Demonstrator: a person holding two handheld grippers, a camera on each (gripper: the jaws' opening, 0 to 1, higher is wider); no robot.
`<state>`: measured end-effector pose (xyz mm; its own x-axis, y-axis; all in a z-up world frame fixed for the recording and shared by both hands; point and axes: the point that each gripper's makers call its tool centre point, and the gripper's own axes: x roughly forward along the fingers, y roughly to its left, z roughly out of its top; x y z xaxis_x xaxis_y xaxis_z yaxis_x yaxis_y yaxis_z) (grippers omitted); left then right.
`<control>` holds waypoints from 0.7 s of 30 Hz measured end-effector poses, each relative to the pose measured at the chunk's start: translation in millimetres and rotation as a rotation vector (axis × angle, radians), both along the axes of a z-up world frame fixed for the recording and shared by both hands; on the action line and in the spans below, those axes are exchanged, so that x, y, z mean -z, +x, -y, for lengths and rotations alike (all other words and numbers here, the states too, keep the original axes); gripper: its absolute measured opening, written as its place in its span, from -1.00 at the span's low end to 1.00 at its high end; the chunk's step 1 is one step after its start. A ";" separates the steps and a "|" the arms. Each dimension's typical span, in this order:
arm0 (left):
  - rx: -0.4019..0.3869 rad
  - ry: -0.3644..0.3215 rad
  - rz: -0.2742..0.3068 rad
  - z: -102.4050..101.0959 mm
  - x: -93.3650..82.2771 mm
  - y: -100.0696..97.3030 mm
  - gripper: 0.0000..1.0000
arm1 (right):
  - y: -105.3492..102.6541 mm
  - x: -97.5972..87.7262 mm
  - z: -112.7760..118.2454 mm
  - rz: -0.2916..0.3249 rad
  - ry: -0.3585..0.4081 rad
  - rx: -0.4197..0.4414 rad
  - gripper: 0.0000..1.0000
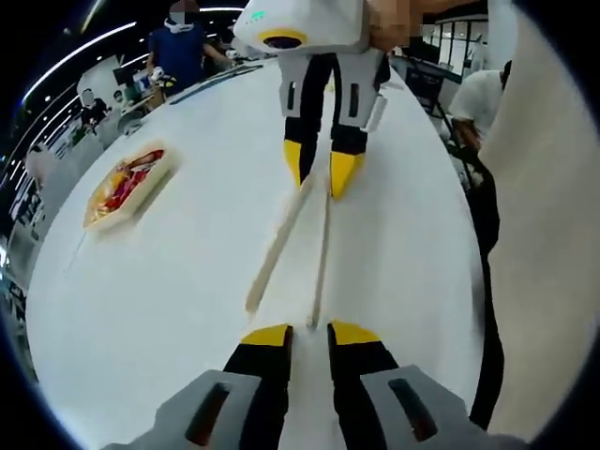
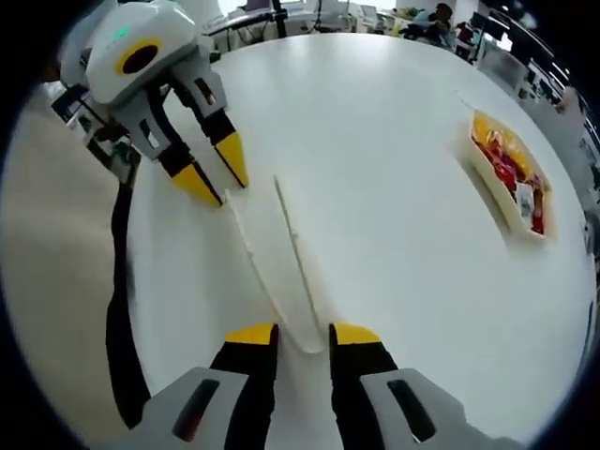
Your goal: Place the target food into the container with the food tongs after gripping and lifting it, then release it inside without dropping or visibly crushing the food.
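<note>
White tabletop (image 1: pixel 187 281), large and rounded, carries everything. Food tongs (image 1: pixel 298 246) lie flat on it, pale, two slim arms joined at one end and spread at the other: open, gripping nothing.

Left gripper view: left gripper (image 1: pixel 309 334) at the bottom, jaws slightly apart and empty, tips just short of the tongs' spread ends. Right gripper (image 1: pixel 319 173) comes in from the top, its yellow tips at the far end of the tongs, one tip at or on an arm; contact cannot be confirmed.

Right gripper view: right gripper (image 2: pixel 303 335) straddles the joined end of the tongs (image 2: pixel 281 253); whether the jaws have closed on it I cannot tell. Left gripper (image 2: pixel 214 171) sits beyond the tongs' spread tips, near the table edge.

Container (image 2: pixel 511 173): shallow pale tray holding red and yellow food (image 2: pixel 506 159), well apart from the tongs, toward the far side edge of the table. In the left gripper view the container (image 1: pixel 131 184) lies off to that view's left.

Judgement: tongs' long axis runs gripper to gripper, and the tray lies off to one side of that axis. The right gripper is at the joined end, so it is the better placed to lift; the tongs would then need swinging sideways toward the tray.
</note>
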<state>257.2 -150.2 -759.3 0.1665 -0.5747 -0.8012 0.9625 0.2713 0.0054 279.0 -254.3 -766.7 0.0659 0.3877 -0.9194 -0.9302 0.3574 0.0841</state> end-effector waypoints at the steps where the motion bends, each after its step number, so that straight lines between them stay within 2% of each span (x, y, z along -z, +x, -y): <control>1: 0.005 0.004 0.005 -1.5 -0.6 -0.2 -0.55 | -0.3 -0.2 0.3 0.000 0.000 0.003 -0.54; 10: -0.055 -0.027 0.009 -8.9 -5.9 -2.3 -0.33 | -4.8 -4.7 10.1 -0.003 0.016 0.045 -0.36; 17: -0.118 -0.094 0.007 -10.2 -20.3 -2.6 -0.15 | -8.6 -22.5 14.7 -0.006 0.089 0.144 -0.18; 19: -0.165 -0.139 0.013 -8.5 -29.6 1.1 -0.10 | -7.6 -28.5 18.6 0.008 0.103 0.171 -0.14; 21: -0.211 -0.184 0.017 -8.0 -39.4 5.3 -0.02 | -5.4 -36.4 18.8 0.017 0.148 0.225 -0.11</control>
